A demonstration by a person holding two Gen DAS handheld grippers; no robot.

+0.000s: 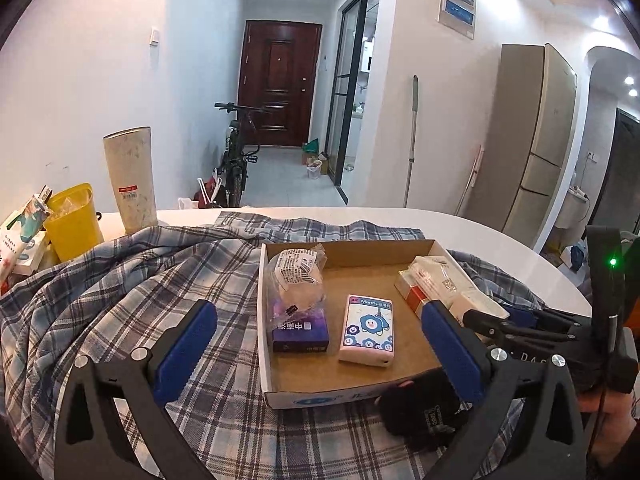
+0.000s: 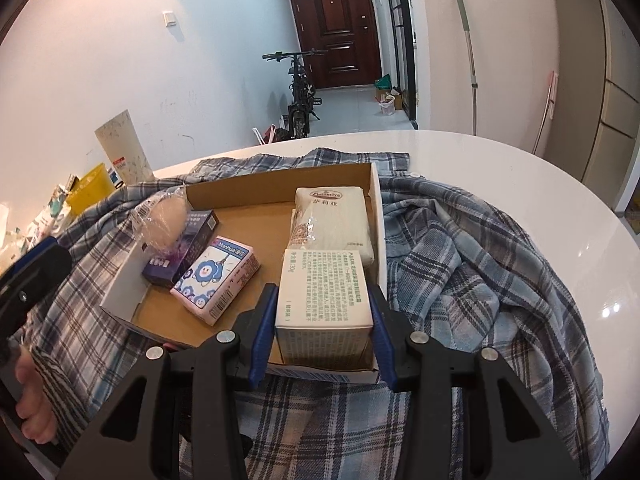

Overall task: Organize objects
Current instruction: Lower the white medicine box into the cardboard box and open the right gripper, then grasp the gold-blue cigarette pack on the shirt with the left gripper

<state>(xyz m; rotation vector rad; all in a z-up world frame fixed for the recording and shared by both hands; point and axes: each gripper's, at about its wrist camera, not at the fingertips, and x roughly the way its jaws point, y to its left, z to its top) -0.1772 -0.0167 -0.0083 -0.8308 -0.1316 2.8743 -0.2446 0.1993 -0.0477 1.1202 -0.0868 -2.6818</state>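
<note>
The right gripper clamps a white box at the 6 o'clock corner of the cardboard tray; placing seems in hand. Next, release it. The left gripper hangs open.

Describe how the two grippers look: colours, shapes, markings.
Both the left gripper and the right gripper have black triangular frames with cut-outs, silver round bolts and blue textured pads. The left wrist view shows a green light on the right unit.
</note>
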